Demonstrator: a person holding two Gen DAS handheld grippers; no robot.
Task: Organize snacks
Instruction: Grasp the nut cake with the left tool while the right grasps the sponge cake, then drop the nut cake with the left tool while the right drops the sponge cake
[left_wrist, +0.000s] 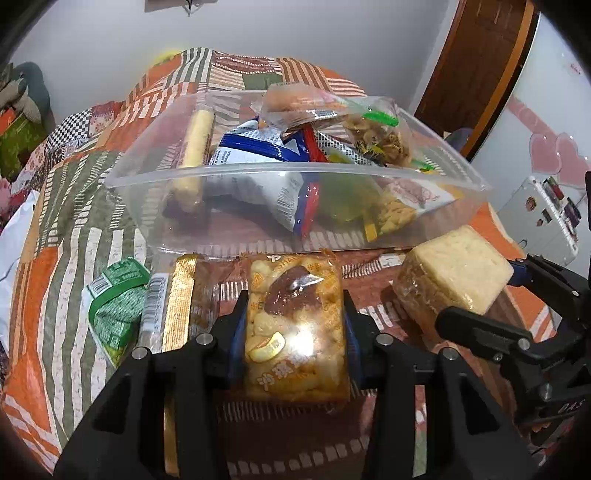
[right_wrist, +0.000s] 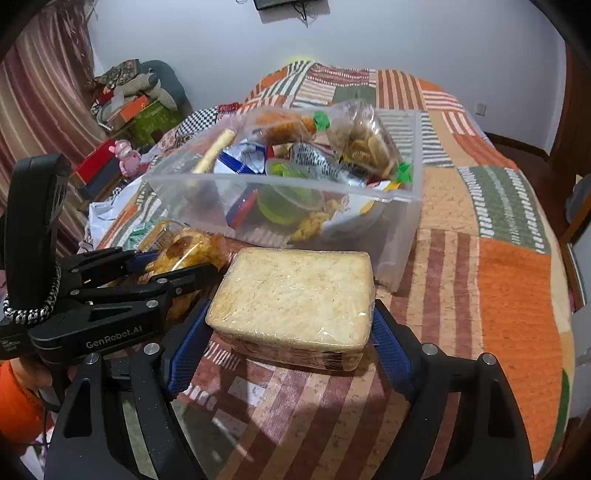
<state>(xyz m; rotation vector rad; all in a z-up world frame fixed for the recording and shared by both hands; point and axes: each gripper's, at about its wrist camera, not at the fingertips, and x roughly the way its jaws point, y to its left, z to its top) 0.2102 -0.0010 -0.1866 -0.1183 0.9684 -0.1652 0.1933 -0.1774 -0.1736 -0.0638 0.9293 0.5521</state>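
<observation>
walls: plain white wall (right_wrist: 406, 44) | bed: patchwork bedspread (right_wrist: 517, 280) in orange, green, striped squares | left: striped curtain (right_wrist: 40, 99); cluttered chair (right_wrist: 155, 88) | right: brown wooden door (left_wrist: 476, 70); white cabinet (left_wrist: 546, 206)

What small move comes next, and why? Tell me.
Probably lift both and carry them over the clear bin. The left gripper pinches the orange snack pack, and the right gripper brackets the wrapped cake block; both lie on the quilt before the bin.

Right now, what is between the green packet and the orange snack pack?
A gold-edged clear packet lies between the green packet and the orange snack pack, seen from the left wrist.
</observation>
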